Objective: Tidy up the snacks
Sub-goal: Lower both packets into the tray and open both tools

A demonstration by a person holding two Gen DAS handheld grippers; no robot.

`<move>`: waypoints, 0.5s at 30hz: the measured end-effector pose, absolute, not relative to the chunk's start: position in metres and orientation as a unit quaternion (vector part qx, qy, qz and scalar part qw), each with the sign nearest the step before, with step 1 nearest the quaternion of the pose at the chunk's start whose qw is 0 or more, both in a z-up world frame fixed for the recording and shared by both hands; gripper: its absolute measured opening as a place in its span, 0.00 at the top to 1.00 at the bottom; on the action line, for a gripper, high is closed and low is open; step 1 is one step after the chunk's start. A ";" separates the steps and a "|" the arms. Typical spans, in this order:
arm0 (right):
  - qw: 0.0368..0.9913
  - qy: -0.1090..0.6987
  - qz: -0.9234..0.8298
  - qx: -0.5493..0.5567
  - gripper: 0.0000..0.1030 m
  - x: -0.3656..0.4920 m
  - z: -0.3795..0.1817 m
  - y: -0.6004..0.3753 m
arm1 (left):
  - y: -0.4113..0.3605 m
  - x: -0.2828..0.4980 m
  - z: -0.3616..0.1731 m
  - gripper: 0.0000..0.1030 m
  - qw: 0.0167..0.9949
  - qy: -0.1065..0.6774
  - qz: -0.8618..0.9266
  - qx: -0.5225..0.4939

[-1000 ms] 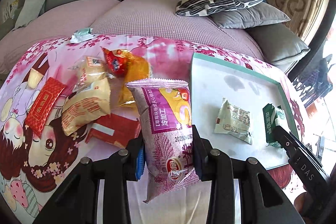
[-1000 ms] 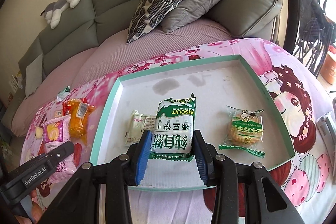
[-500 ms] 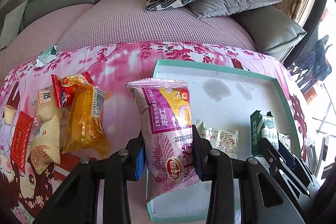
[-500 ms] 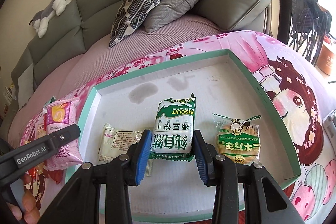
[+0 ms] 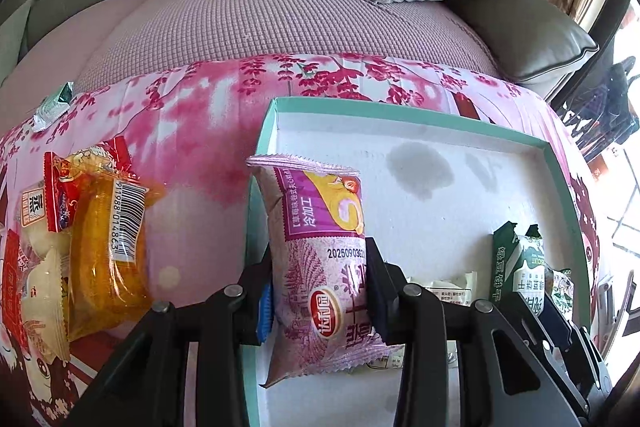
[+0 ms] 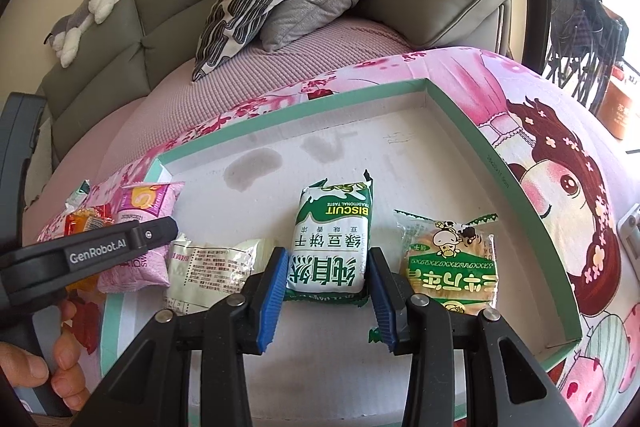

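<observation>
Left tool (image 5: 320, 293) grips the pink pack (image 5: 320, 247) over the tray (image 5: 420, 107) edge for placing; right tool (image 6: 328, 283) seems clamped on the biscuit pack (image 6: 332, 239), aligning the row.

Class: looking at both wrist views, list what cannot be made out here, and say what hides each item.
- White packet, left wrist view: mostly behind the left claw and its purple snack bag.
- Orange snack, right wrist view: covered by the left claw's arm.
- Cream packets, left wrist view: cut off by the frame edge.
</observation>
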State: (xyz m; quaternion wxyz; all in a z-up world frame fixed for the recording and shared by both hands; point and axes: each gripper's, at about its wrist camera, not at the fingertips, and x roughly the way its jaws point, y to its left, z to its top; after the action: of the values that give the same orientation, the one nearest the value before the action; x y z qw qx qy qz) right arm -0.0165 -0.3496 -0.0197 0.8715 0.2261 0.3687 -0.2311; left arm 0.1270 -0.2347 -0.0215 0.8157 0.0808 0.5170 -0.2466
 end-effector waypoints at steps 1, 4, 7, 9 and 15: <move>0.871 0.370 -0.231 0.227 0.58 -0.016 -0.020 -0.350 | -0.235 0.127 -0.023 0.59 0.814 0.520 -0.247 0.078; 0.869 0.372 -0.231 0.229 0.57 -0.015 -0.020 -0.350 | -0.237 0.128 -0.026 0.57 0.812 0.522 -0.248 0.079; 0.868 0.376 -0.232 0.227 0.53 -0.014 -0.022 -0.349 | -0.241 0.125 -0.025 0.44 0.810 0.522 -0.255 0.083; 0.865 0.383 -0.235 0.222 0.47 -0.013 -0.023 -0.349 | -0.242 0.122 -0.022 0.39 0.813 0.517 -0.256 0.080; 0.869 0.377 -0.234 0.218 0.36 -0.017 -0.016 -0.348 | -0.228 0.108 -0.001 0.16 0.827 0.493 -0.262 0.065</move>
State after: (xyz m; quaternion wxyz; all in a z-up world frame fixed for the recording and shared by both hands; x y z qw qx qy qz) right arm -0.0167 -0.3478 -0.0160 0.8692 0.2177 0.3772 -0.2339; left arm 0.1080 -0.2284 -0.0006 0.8272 0.0647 0.4928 -0.2622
